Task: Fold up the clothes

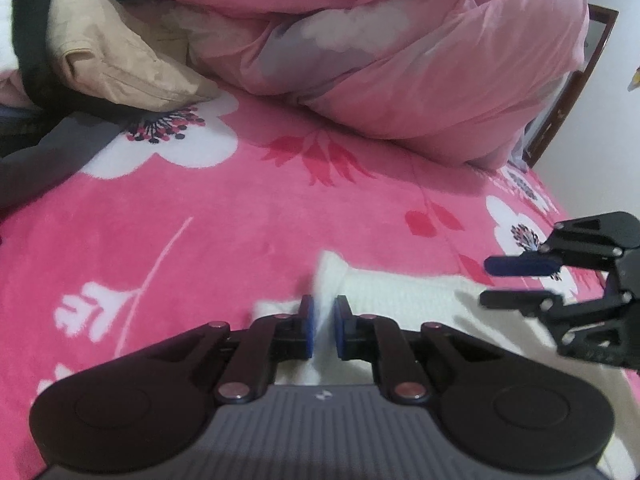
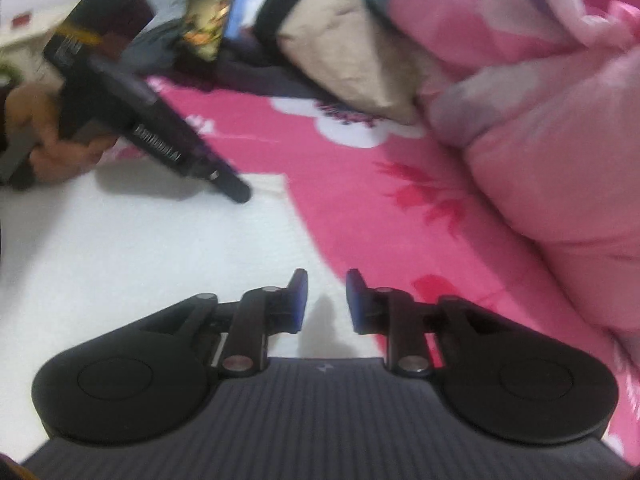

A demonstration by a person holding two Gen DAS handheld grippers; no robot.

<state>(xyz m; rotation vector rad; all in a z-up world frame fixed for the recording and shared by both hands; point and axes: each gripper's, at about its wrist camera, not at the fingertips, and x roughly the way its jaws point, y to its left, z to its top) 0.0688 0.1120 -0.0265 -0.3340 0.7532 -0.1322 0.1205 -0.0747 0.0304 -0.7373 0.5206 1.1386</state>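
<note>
Left wrist view: left gripper (image 1: 323, 326), jaws drawn narrow and pinching a raised tuck of white cloth (image 1: 400, 292) at its far edge. The cloth lies flat on the bed (image 1: 200, 216), over a pink flowered blanket, spreading toward the right gripper (image 1: 516, 282). That gripper hangs just above the cloth's right part with jaws parted and nothing between them.

Right wrist view: right jaws stand apart over bare white cloth; their shadow falls on it. A hand (image 2: 44, 136) holds the left gripper's handle, its tip down at the cloth's edge.

Background items: pink duvet (image 1: 420, 68) bundled at the rear; beige garment (image 1: 116, 60) and dark clothes heaped at the rear left, well apart from the work.

Step in hand, by judgement: taking hold of the edge for a fold, left side gripped, right side not.

Next move calls for: right jaws lowered to the same edge and closed on one layer, then both lifted together evenly to carry the edge over.
</note>
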